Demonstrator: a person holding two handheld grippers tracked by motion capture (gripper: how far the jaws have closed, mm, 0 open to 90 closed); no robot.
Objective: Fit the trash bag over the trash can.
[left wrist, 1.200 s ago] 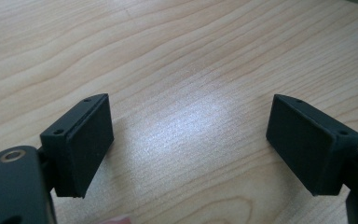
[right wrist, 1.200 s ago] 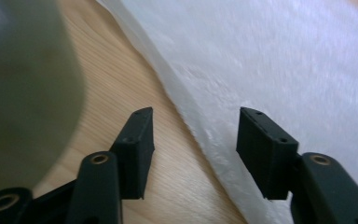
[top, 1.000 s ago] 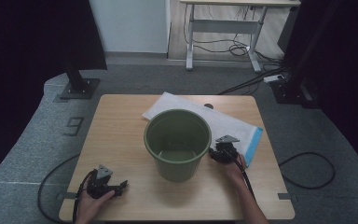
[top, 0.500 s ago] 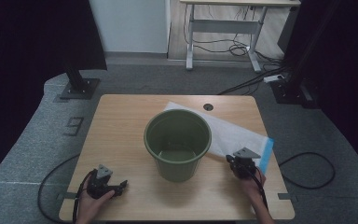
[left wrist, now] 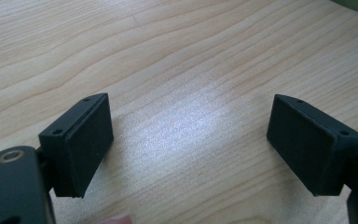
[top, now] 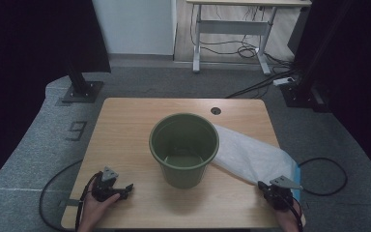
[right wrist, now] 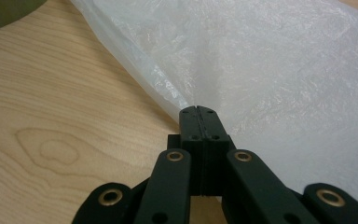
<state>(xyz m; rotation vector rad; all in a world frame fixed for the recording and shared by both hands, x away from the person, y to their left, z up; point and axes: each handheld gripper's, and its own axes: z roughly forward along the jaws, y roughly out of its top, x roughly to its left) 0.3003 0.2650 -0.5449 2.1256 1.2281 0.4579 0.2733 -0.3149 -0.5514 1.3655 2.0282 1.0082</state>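
Note:
A dark green bucket (top: 184, 147) stands upright in the middle of the wooden table (top: 125, 121); its inside looks bare. A thin white plastic bag (top: 249, 157) with a blue strip (top: 297, 175) at its end lies flat from the bucket's right side toward the front right corner. My right gripper (top: 264, 186) sits at that corner, shut on the bag's near edge; in the right gripper view the jaws (right wrist: 198, 112) pinch the film of the bag (right wrist: 270, 70). My left gripper (top: 127, 189) rests at the front left, open, with bare wood between its pads (left wrist: 189, 135).
A round cable hole (top: 216, 110) sits near the table's far edge. On the grey floor beyond are a black stand base (top: 79, 91), a white desk frame (top: 232, 29) and loose cables (top: 265, 82). A cable loop (top: 326, 176) lies right of the table.
My right gripper has travelled from beside the bucket's right side to the front right corner, dragging the bag with it. The left gripper and bucket have stayed put.

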